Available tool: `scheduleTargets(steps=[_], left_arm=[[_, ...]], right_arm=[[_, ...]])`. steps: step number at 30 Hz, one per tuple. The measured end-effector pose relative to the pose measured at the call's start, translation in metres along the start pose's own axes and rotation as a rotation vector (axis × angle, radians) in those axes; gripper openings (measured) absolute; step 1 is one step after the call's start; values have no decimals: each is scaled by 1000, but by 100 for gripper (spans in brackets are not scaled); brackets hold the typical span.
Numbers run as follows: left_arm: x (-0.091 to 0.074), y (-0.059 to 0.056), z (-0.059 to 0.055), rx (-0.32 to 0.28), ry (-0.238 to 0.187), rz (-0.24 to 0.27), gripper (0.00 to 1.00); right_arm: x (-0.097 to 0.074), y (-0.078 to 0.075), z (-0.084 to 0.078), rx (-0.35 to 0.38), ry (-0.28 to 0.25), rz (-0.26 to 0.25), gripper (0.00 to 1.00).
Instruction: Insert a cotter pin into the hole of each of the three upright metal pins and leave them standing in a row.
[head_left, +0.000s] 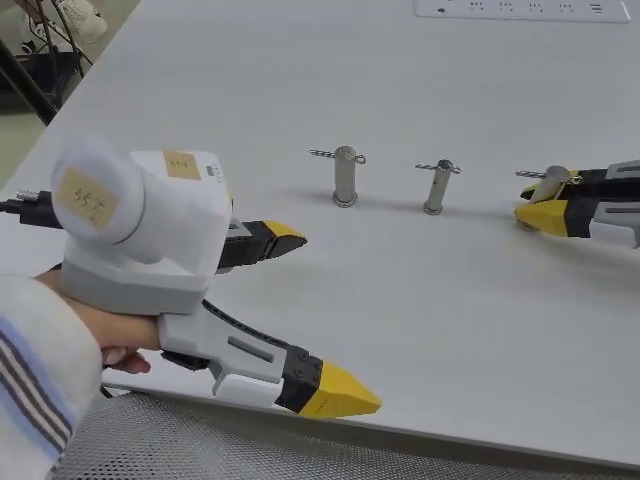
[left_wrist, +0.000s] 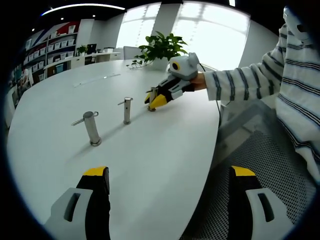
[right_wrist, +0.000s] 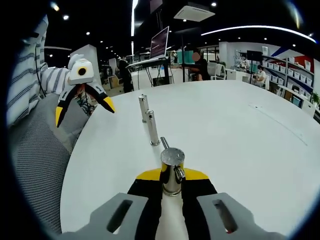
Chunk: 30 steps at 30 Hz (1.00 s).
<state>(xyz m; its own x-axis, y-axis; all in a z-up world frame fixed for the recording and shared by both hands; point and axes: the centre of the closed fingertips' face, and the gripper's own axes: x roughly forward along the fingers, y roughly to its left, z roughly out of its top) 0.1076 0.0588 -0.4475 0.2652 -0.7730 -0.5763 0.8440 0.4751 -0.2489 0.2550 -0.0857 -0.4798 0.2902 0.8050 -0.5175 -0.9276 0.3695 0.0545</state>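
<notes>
One metal pin (right_wrist: 172, 167) sits clamped in the right tool (head_left: 527, 201).

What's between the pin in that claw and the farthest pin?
A third pin, cotter pin through its top, stands between the clamped pin and the far pin in the head view.

Left gripper (head_left: 325, 320) spread wide, right gripper (head_left: 528, 203) clamped.
In the head view's lower left, a hand (head_left: 105, 335) in a striped sleeve (head_left: 30, 385) holds the left gripper; at the right edge, the right jaws pinch a metal pin (head_left: 552, 183).
</notes>
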Motion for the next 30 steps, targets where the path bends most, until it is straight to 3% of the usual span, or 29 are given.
scheduleTargets(steps=[8, 9, 15, 22, 26, 30], left_arm=[[-1, 0, -1, -10, -4, 5, 99], [-1, 0, -1, -10, -5, 7, 99], [-6, 5, 4, -17, -29, 31, 99], [-17, 18, 21, -31, -124, 91, 99], [-24, 24, 28, -22, -155, 132, 99], [-28, 26, 29, -26, -168, 150, 99]], right_arm=[[-1, 1, 1, -6, -10, -19, 11], [-3, 1, 7, 17, -38, -33, 13], [-14, 0, 30, 50, -83, -85, 40], [-33, 17, 62, 80, -149, -124, 60], [-41, 34, 66, 119, -152, -146, 76], [-48, 47, 64, 155, -144, -171, 84]])
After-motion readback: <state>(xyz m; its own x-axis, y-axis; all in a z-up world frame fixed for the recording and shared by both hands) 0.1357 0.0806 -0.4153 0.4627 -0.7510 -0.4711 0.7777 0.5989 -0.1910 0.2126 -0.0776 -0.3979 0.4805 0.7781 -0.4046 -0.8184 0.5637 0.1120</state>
